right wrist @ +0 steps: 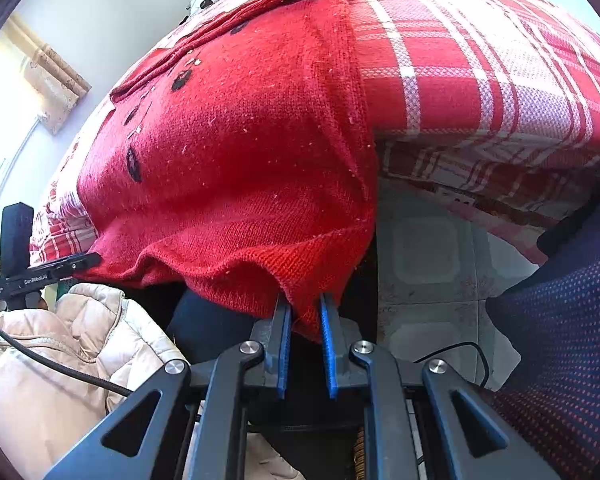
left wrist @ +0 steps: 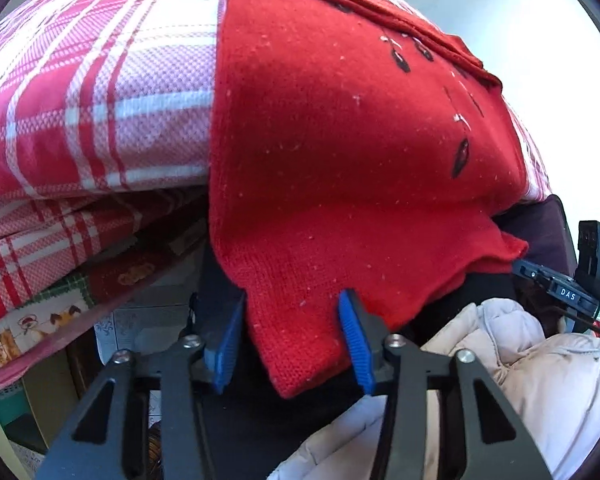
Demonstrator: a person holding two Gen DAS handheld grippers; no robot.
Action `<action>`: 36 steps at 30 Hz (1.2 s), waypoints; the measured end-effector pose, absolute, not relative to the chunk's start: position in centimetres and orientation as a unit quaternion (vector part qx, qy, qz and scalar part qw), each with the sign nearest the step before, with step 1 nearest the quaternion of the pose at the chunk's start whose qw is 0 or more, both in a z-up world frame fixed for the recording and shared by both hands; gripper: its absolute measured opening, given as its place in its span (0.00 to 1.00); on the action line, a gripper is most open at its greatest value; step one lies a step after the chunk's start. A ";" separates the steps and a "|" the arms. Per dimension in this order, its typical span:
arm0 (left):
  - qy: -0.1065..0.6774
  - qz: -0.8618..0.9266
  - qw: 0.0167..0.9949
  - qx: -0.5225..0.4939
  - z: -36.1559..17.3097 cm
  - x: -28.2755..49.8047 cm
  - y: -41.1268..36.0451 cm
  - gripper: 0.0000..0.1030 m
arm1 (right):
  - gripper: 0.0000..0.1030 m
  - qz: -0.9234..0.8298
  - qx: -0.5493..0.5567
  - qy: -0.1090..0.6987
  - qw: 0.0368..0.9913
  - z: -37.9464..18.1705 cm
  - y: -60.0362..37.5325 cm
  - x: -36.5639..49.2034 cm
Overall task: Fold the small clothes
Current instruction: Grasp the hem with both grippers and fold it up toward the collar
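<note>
A red knitted sweater (left wrist: 340,140) (right wrist: 240,140) with small black marks lies on a bed, and its hem hangs over the bed's edge. In the left wrist view my left gripper (left wrist: 292,296) is open: the hem's corner lies flat between its blue pads (left wrist: 354,340), not pinched. In the right wrist view my right gripper (right wrist: 304,300) is shut on the other hem corner, with knit bunched between its narrow pads (right wrist: 284,328).
A red and white plaid bedspread (left wrist: 100,80) (right wrist: 480,60) covers the bed. A person's beige puffy jacket (left wrist: 520,360) (right wrist: 60,360) is close below the grippers. Tiled floor (right wrist: 428,260) and a dark dotted fabric (right wrist: 560,320) lie at the right. Boxes (left wrist: 40,400) sit under the bed.
</note>
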State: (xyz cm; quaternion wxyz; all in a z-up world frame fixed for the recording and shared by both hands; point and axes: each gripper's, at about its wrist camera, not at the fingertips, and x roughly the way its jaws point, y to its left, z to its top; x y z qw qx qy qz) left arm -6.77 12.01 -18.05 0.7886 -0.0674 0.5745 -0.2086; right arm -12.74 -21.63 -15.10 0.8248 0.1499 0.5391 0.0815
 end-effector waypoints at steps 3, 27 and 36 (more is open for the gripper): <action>0.569 -0.202 0.793 -0.080 -17.5 -7.4 12.8 0.17 | 0.11 0.082 0.162 0.534 0.826 -14.6 -21.7 -12.9; 0.477 -0.247 0.833 -0.132 -6.5 -5.8 13.9 0.09 | 0.07 0.124 0.276 0.389 0.870 -5.5 -25.3 -11.3; 0.488 -0.203 0.835 -0.153 -4.8 3.6 13.0 0.16 | 0.07 0.094 0.266 0.338 0.898 -1.1 -27.8 -1.1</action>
